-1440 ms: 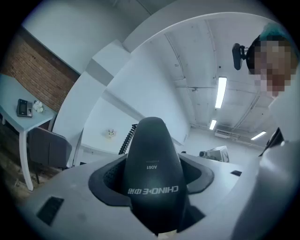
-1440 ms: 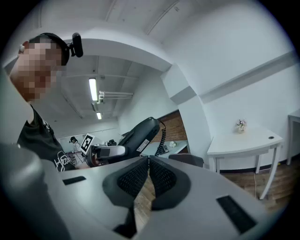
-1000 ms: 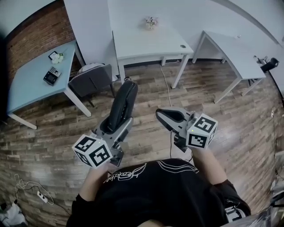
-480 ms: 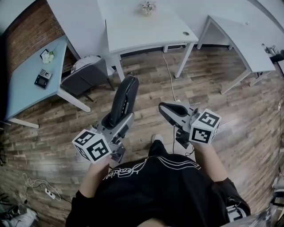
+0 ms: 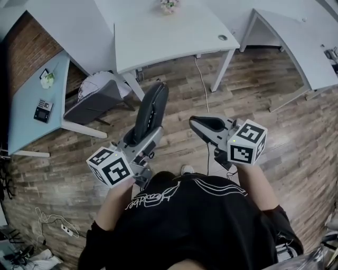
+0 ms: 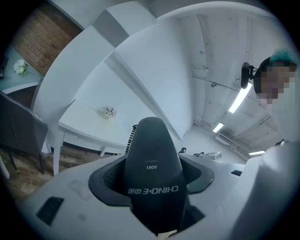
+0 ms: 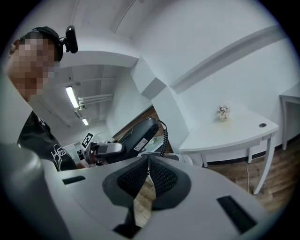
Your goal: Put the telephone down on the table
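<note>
Telephone [image 5: 150,109] clamped in fingers of left gripper [image 5: 140,139], pointing forward above floor [image 5: 285,147]; right gripper [image 5: 197,123] alongside, fingers together, empty.

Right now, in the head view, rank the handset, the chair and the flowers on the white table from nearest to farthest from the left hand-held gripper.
1. Handset: clamped in the left hand-held gripper itself, pointing ahead.
2. Chair: on the floor, ahead and to the left.
3. Flowers: at the far edge of the white table, straight ahead.
</note>
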Demonstrator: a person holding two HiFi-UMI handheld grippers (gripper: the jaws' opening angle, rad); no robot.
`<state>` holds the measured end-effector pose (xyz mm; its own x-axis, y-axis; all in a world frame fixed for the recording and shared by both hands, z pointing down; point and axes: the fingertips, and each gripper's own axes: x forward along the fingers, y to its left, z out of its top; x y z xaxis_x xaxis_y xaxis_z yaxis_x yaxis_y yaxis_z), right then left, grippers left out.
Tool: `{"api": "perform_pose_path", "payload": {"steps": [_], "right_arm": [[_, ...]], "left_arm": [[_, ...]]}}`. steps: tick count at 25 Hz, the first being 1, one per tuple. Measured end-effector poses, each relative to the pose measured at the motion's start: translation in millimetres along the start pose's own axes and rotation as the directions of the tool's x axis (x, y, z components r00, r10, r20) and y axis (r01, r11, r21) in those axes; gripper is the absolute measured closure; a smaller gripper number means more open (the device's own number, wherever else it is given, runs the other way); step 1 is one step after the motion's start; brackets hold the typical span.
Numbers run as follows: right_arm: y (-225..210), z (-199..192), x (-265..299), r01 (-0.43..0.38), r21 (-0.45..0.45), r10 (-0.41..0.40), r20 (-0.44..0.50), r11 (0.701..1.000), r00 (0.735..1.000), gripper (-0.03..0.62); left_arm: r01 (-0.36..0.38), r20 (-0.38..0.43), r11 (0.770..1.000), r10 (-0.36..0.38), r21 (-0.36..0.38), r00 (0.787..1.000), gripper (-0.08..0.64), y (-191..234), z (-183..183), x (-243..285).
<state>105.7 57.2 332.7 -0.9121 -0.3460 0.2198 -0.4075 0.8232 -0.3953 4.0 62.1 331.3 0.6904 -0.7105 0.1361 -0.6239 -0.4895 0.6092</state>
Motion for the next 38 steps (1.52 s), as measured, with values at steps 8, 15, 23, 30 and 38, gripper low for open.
{"api": "perform_pose_path", "payload": {"steps": [8,15,23,30,38], "right_arm": [[-48,25,36,0.006,-0.002,-0.006,-0.008,1.000,1.000,0.546],[-123,51,100,0.039,0.053,-0.038,-0.022,0.998,0.999,0.546],[-222,84,192,0.085,0.140,-0.080,-0.044,0.986,0.996,0.546],[-278,101,233,0.132,0.203,-0.123,-0.055,0.970,0.991,0.546],[-326,103,258,0.181,0.261,-0.165,-0.080,0.948,0.983,0.546]], "left_arm": [[-0.044,0.003,0.999,0.044,-0.021,0.999,0.277,58,29,33],[-0.049,-0.014,0.999,0.048,-0.020,0.999,0.277,138,83,79],[-0.057,-0.073,0.995,0.051,-0.081,0.996,0.276,252,146,148],[-0.074,-0.111,0.992,0.062,-0.100,0.992,0.276,325,184,194],[-0.110,-0.154,0.988,0.094,-0.104,0.984,0.276,402,206,244]]}}
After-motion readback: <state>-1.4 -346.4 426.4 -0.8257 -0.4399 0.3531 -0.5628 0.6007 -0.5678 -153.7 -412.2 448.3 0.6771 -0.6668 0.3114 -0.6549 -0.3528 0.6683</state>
